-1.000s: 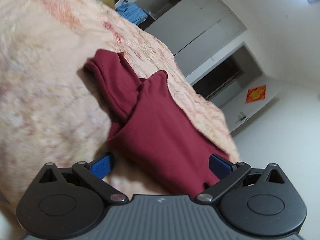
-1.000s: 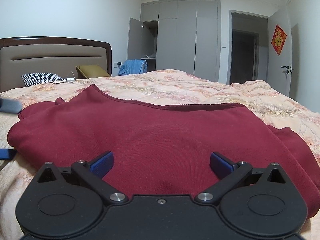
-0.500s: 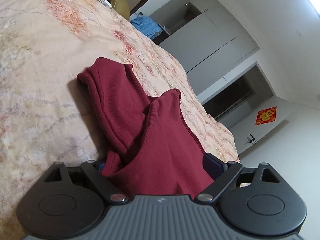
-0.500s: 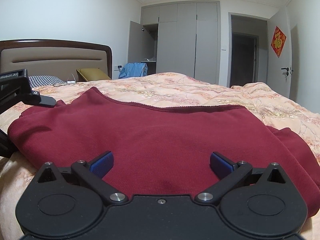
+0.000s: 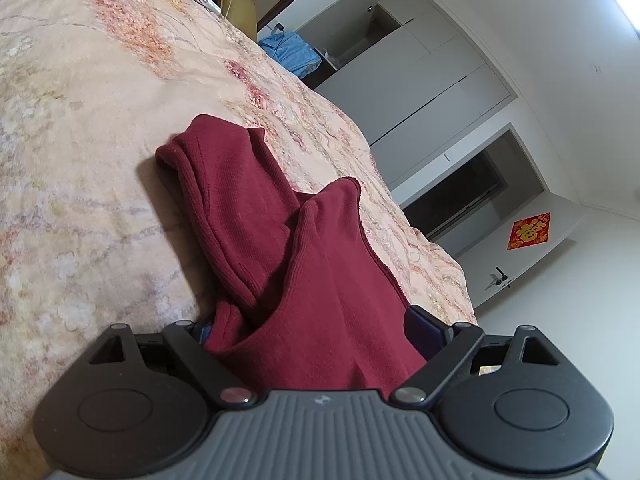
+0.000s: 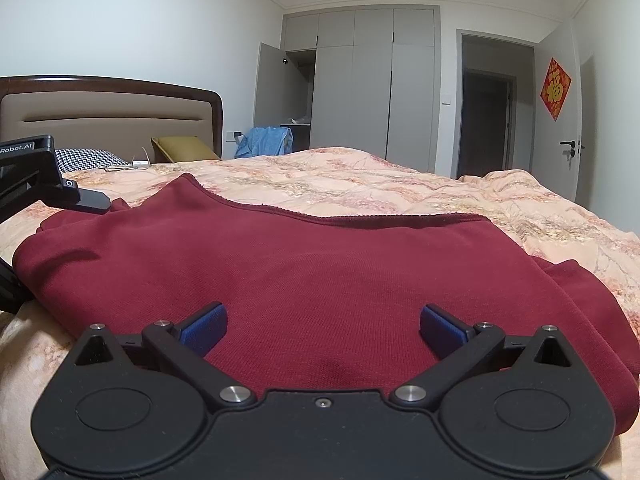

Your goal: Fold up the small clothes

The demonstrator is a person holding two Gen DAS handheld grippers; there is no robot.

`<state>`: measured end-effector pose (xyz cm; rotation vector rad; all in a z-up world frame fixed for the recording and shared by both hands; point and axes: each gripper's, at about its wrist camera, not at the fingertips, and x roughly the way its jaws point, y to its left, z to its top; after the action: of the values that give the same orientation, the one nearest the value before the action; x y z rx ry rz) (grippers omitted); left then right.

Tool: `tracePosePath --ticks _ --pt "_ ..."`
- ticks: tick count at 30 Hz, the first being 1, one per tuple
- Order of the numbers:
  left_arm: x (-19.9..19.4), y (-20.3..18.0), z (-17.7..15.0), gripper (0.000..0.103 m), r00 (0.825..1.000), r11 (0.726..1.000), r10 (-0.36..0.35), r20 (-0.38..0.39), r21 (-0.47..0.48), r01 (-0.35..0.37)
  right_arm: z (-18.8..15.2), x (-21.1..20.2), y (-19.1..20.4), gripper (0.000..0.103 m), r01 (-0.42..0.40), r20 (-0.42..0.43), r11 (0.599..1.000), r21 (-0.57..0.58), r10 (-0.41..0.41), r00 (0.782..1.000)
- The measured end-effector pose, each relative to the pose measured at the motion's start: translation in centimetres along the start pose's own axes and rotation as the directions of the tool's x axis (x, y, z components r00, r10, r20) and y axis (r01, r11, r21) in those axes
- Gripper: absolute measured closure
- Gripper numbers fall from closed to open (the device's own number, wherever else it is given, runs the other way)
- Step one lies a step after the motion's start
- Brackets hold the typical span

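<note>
- The maroon garment (image 6: 304,264) lies spread on the floral bedspread (image 6: 360,176), its bulk at centre of the right wrist view, a bunched sleeve running toward 11 o'clock in the left wrist view.
- The left gripper (image 5: 316,332) has its jaws wide around a thick wad of the garment's edge; cloth fills the gap. Whether the pads press on it I cannot tell: the left pad is buried in fabric.
- The right gripper (image 6: 322,322) is spread, pads apart, hovering over the near hem with nothing pinched.
- Risk: the left jaws look to bracket several layers. If they close on the wad, sleeve and body would likely lift together and the fold would come out lumpy.
- Risk: the right side is unheld. A pull from the left could drag the whole garment across the slippery bedspread rather than fold it.
- Risk: the soft quilt gives way; a pad pushing down could catch bedspread along with cloth.
- Writing: "Robot.AI" on the left gripper's housing at 9 o'clock in the right wrist view.
- Red door decoration (image 6: 555,88) at 2 o'clock, one gold Chinese character, apparently "福".
</note>
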<state>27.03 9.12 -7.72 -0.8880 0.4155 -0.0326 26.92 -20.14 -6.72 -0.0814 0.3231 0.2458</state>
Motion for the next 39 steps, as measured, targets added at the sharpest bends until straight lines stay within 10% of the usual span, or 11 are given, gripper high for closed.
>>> tracePosePath --ticks 9,14,24,31,39 --pt "0.7 -1.1 1.0 0.015 0.998 0.998 0.068 -0.015 0.01 -0.068 0.0 0.0 0.0 0.0 0.0 0.001 1.0 0.0 0.0 1.0" --pt "1.0 -1.1 1.6 0.055 0.987 0.987 0.159 0.005 0.029 -0.16 0.0 -0.1 0.3 0.0 0.006 0.004 1.0 -0.003 -0.006 1.0" --pt "1.1 -3.8 1.9 0.08 0.978 0.96 0.201 0.049 0.191 -0.207 1.0 -0.8 -3.3 0.0 -0.092 0.003 0.978 0.188 0.093 0.996" --pt "2.3 -10.9 1.4 0.082 0.984 0.86 0.159 0.086 0.477 -0.18 0.9 -4.1 -8.2 0.0 -0.072 0.027 0.954 0.292 0.067 0.997" --pt "3.0 -22.1 -4.4 0.083 0.999 0.672 -0.039 -0.02 0.74 0.041 -1.7 -8.3 -10.4 0.0 0.2 -0.004 0.98 -0.018 -0.2 0.98"
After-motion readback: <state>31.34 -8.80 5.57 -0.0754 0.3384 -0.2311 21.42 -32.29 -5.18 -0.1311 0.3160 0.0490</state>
